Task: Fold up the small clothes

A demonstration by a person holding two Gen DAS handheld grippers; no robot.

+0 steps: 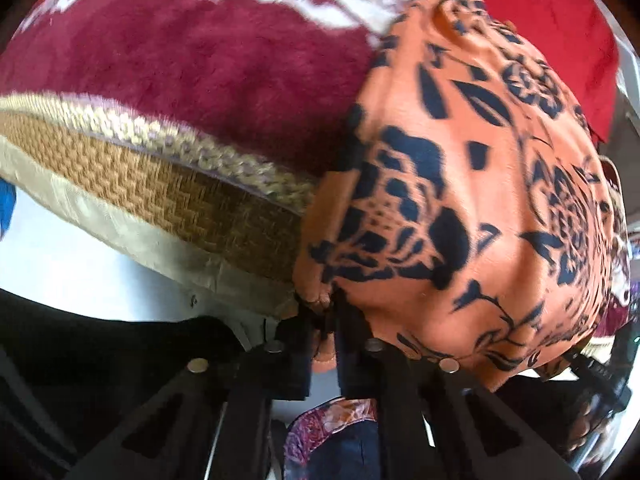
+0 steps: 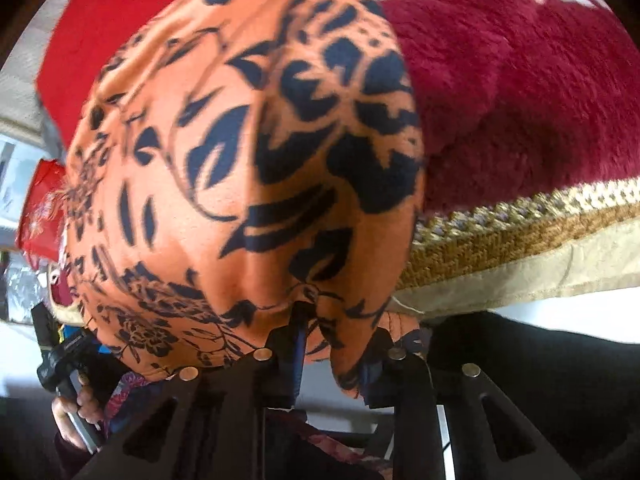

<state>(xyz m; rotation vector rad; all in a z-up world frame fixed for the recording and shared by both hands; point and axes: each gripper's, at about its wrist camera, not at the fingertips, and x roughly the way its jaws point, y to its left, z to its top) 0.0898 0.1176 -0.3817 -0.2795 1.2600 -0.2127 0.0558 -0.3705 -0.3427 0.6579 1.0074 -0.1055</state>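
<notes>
A: Orange cloth, printed with dark navy flowers and leaves. One small garment [image 1: 472, 168], thin and soft; judged light, limp, a little slippery, not fragile.

B: Location?

A: Near edge of a bed or cushioned seat, lying on a maroon plush blanket [image 1: 192, 68] with a white pattern. Blanket hem is a woven tan and gold border [image 1: 132, 168]. The garment's lower edge hangs over that border toward the holder. A plain red cloth [image 1: 532, 12] lies beyond it, at the far side.

B: Left gripper?

A: Left gripper [image 1: 323, 320], fingers together, clamped on a bunched lower corner of the garment. A small fold of orange shows between them.

B: Right gripper?

A: Right gripper [image 2: 340, 344], fingers narrow, clamped on the opposite lower corner. Cloth drapes over and between them, a thicker wad than on the left.

B: Handling notes?

A: Take it by hem corners, as now. Seams are the firmest hold. A pinch of one layer may slip; a doubled edge should grip better. Plush pile underneath will likely drag on the cloth, so lift before carrying it over, not slide.

B: Condition?

A: Rumpled, with a ridge down the middle seen from the right wrist. Exact garment type cannot be told. The other gripper's handle, with the person's hand [image 2: 76, 412] on it, shows at lower left there.
</notes>
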